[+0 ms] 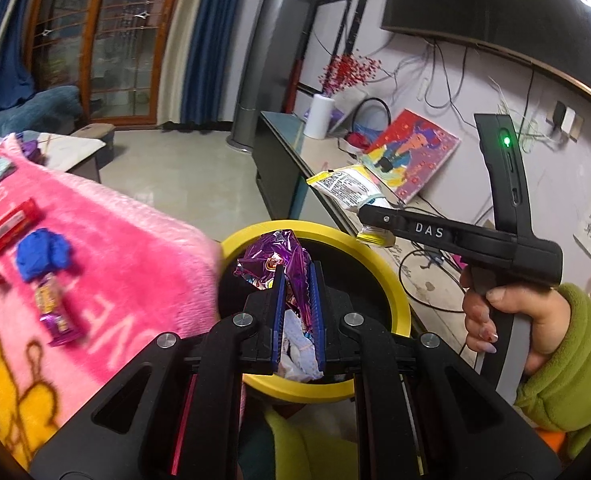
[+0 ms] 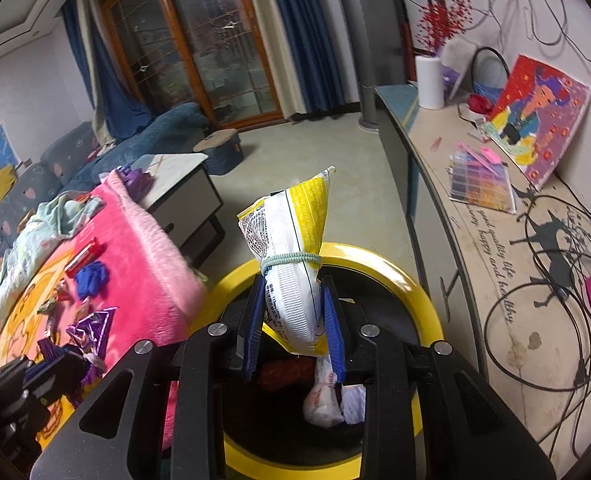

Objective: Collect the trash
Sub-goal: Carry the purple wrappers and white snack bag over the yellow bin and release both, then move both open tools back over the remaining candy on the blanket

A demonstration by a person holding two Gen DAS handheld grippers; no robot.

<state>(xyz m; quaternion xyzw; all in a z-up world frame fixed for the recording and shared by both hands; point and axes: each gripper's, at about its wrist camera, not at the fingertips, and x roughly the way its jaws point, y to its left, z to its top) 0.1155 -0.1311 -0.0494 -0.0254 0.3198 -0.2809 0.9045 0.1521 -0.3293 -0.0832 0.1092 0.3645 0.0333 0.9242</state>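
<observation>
My left gripper (image 1: pixel 297 270) is shut on a crumpled purple foil wrapper (image 1: pixel 273 258), held over the mouth of a black bin with a yellow rim (image 1: pixel 399 292). To its right, a hand in a green sleeve holds my right gripper (image 1: pixel 371 226). In the right wrist view that gripper (image 2: pixel 294 284) is shut on a yellow and white snack bag (image 2: pixel 295 224) tied with a pale green band, upright above the bin's yellow rim (image 2: pixel 415 284). The left gripper (image 2: pixel 67 356) with the purple wrapper (image 2: pixel 91 328) shows at the lower left.
A pink blanket (image 1: pixel 135 248) on the left carries a blue crumpled piece (image 1: pixel 43 256), a red packet (image 1: pixel 13 222) and a purple candy wrapper (image 1: pixel 55 312). White paper trash (image 2: pixel 327 400) lies inside the bin. A long cabinet (image 2: pixel 475 240) with cables runs along the right.
</observation>
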